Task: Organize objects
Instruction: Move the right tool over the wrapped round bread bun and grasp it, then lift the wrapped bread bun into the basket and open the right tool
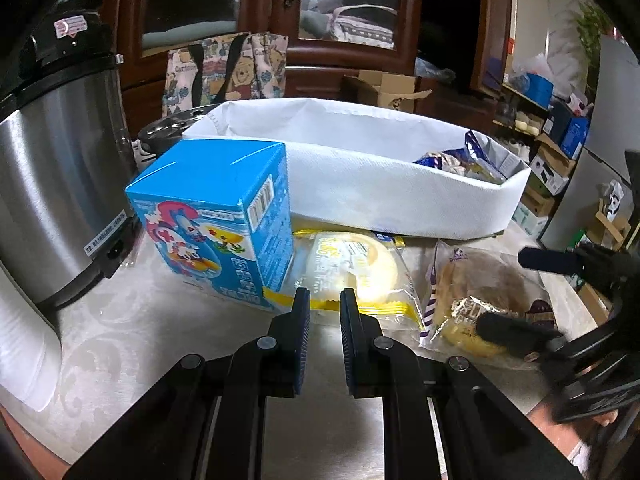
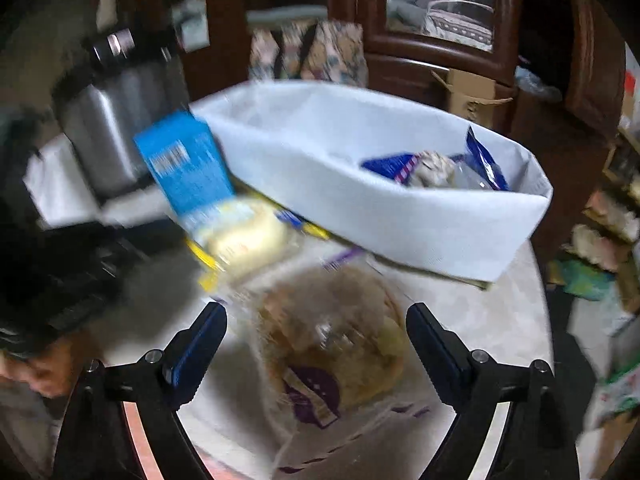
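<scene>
A white fabric bin (image 1: pixel 360 184) stands at the back of the table, also in the right wrist view (image 2: pixel 400 208), with a blue snack bag (image 2: pixel 440 168) inside. In front lie a blue carton (image 1: pixel 216 216), a yellow-wrapped bun (image 1: pixel 360 276) and a brown bun in a clear purple-printed bag (image 1: pixel 480 296). My left gripper (image 1: pixel 324 300) is nearly closed and empty, its tips just short of the yellow bun's wrapper. My right gripper (image 2: pixel 316 312) is wide open, its fingers either side of the brown bun (image 2: pixel 332 336); it also shows in the left wrist view (image 1: pixel 520 292).
A steel electric cooker (image 1: pixel 52 184) stands at the left. A patterned tote bag (image 1: pixel 228 72) and a dark wooden cabinet (image 1: pixel 352 60) are behind the bin. Boxes and shelves (image 1: pixel 552 152) fill the right side beyond the table edge.
</scene>
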{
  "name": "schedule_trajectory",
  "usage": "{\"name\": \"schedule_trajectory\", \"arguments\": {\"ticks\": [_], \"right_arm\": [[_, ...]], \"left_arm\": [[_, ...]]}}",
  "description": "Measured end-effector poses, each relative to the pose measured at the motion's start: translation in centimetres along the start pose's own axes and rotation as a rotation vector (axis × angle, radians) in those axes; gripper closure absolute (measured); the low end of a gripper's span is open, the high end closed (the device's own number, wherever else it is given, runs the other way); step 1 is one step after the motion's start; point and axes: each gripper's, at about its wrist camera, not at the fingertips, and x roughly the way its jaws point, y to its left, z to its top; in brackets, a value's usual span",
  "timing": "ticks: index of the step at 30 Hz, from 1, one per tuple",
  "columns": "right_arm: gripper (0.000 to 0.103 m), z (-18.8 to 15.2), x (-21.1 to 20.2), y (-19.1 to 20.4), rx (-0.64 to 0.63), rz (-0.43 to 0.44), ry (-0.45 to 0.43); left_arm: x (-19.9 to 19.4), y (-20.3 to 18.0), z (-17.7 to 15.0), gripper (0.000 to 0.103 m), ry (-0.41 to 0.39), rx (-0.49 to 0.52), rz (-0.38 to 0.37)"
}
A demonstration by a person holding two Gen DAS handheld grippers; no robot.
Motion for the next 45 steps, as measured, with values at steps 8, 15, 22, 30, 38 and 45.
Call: {"name": "schedule_trajectory", "arguments": {"ticks": [8,15,22,30,38,45], "right_arm": [[0.007,0.3,2.2,-1.3,-0.131,0.020,0.081],[0.000,-0.5,3.5,-0.9,-0.174,0.053,0.105],[0.000,-0.8,5.0,0.2,-0.253,0.024,0.146],[0.000,-0.3,6.1,-0.6,-0.199,0.068,0.188],[0.000,0.3,6.4,-1.2,-0.178,0.067,0.200],[0.013,0.7,5.5,-2.5,-0.091,0.100,0.176]], "left_arm": [[0.1,-0.1,0.0,0.088,-0.001,0.000,-0.028],[0.5,-0.5,-0.1,0.088,0.020,0.011,-0.033],[0.7,-0.9,-0.2,0.088,0.029,0.027,-0.032],[0.8,-0.8,-0.2,0.088,0.035,0.019,-0.044],[0.9,-0.7,-0.1,0.088,0.039,0.015,-0.052],[0.8,-0.8,-0.2,0.088,0.040,0.014,-0.060]]}}
